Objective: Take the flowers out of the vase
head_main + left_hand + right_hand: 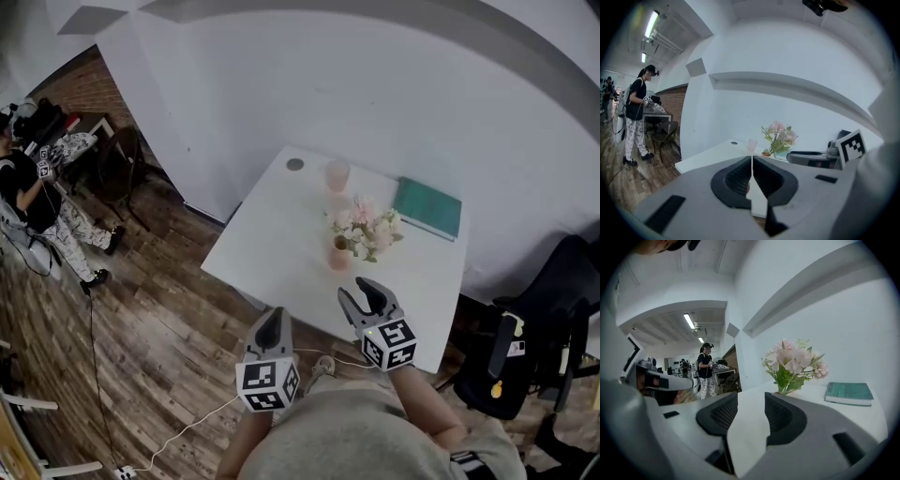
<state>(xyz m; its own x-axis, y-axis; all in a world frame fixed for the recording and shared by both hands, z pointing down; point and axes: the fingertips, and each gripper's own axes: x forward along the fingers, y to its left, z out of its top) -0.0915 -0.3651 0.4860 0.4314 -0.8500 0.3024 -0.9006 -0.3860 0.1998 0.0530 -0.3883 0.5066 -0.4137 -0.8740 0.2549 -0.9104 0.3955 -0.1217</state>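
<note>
A bunch of pink and white flowers (367,227) with green leaves stands in a small pink vase (339,253) near the middle of the white table (272,234). The right gripper view shows the flowers (794,363) straight ahead beyond the jaws. My right gripper (365,294) hovers open over the table's near edge, just short of the vase, with nothing between its jaws. My left gripper (271,327) hangs off the table's near side, over the floor, its jaws closed together and empty. From the left gripper view the flowers (779,137) are far ahead.
A pink cup (337,175) and a small dark round disc (295,164) stand at the table's far side. A teal book (427,208) lies at the far right. A dark bag (506,361) stands right of the table. A person (37,202) stands far left by a desk and chair (117,164).
</note>
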